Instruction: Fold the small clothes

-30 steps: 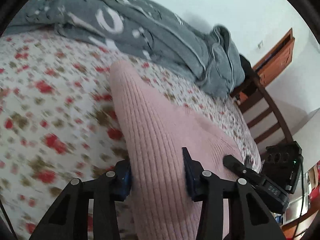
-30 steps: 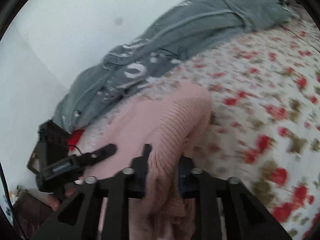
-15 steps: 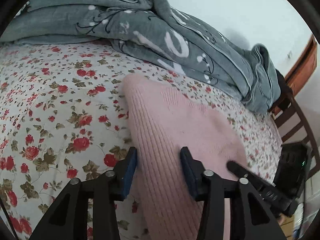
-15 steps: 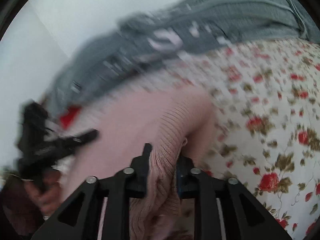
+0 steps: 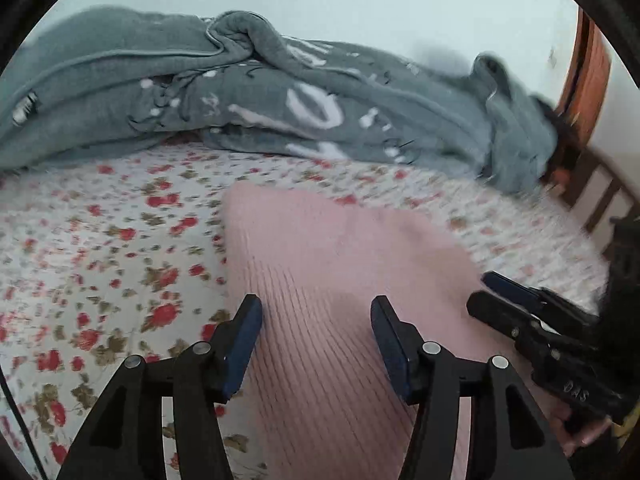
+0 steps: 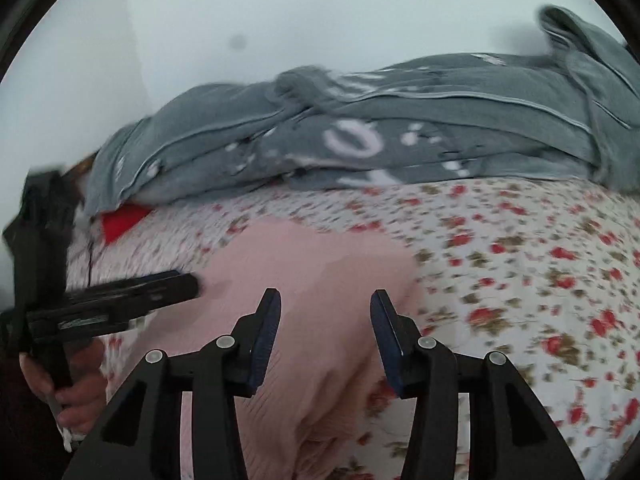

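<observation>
Faintly legible "DAS" on right tool (image 5: pixel 516 300) beside pink knit (image 5: pixel 320 264).

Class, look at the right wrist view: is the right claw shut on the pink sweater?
No, the right claw is open, its fingers apart above the pink sweater.

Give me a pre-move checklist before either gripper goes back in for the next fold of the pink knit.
1. Left gripper released: ok, jaws wide apart over the pink knit garment, nothing pinched.
2. Right gripper released: ok, jaws open above the garment's right part.
3. Garment resting on the floral bedsheet: ok, it lies spread there; the near hem is hidden behind the fingers.
4. Fold lying flat: cannot tell, the right wrist view shows bunching near the bottom and the frames are blurred.
5. Gray blanket away from the garment: ok, a strip of sheet separates them.
6. Grippers apart from each other: ok, on opposite sides of the garment.
</observation>
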Available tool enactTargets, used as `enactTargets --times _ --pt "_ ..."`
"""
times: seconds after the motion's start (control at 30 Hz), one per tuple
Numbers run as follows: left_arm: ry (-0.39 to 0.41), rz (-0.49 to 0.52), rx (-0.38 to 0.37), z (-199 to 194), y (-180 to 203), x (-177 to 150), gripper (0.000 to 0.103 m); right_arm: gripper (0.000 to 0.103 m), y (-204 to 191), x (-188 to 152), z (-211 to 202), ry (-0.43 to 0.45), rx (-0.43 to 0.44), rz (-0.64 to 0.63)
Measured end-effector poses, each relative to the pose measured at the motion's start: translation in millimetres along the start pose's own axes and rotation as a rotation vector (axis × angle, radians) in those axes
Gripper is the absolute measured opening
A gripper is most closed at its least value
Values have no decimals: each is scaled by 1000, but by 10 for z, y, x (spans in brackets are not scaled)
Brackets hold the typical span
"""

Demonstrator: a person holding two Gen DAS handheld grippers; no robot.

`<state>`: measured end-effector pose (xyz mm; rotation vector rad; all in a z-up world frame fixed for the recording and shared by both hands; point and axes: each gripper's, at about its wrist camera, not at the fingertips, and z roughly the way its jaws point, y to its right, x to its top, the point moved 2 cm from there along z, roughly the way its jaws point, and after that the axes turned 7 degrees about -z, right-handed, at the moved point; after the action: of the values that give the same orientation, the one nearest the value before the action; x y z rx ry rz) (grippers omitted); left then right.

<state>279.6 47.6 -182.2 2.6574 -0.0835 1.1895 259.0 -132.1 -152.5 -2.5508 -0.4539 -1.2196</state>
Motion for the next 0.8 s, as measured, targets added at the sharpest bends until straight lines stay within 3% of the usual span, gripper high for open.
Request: enactTargets --times 0.07,0.17,0.4,0.6,0.8 --pt "13 22 30 43 10 -72 56 39 62 -100 159 -53 -14 38" --pt "23 12 34 22 -24 -102 58 39 150 -82 128 -47 5 88" --pt "1 -43 9 -33 -109 -179 62 41 91 -125 59 -61 -42 72" --pt "-28 -112 -55 -211 -199 -341 62 41 29 -201 -104 -82 -73 79" --pt "-54 -127 -49 -585 -155 -563 62 43 -73 -334 -510 -116 -144 64"
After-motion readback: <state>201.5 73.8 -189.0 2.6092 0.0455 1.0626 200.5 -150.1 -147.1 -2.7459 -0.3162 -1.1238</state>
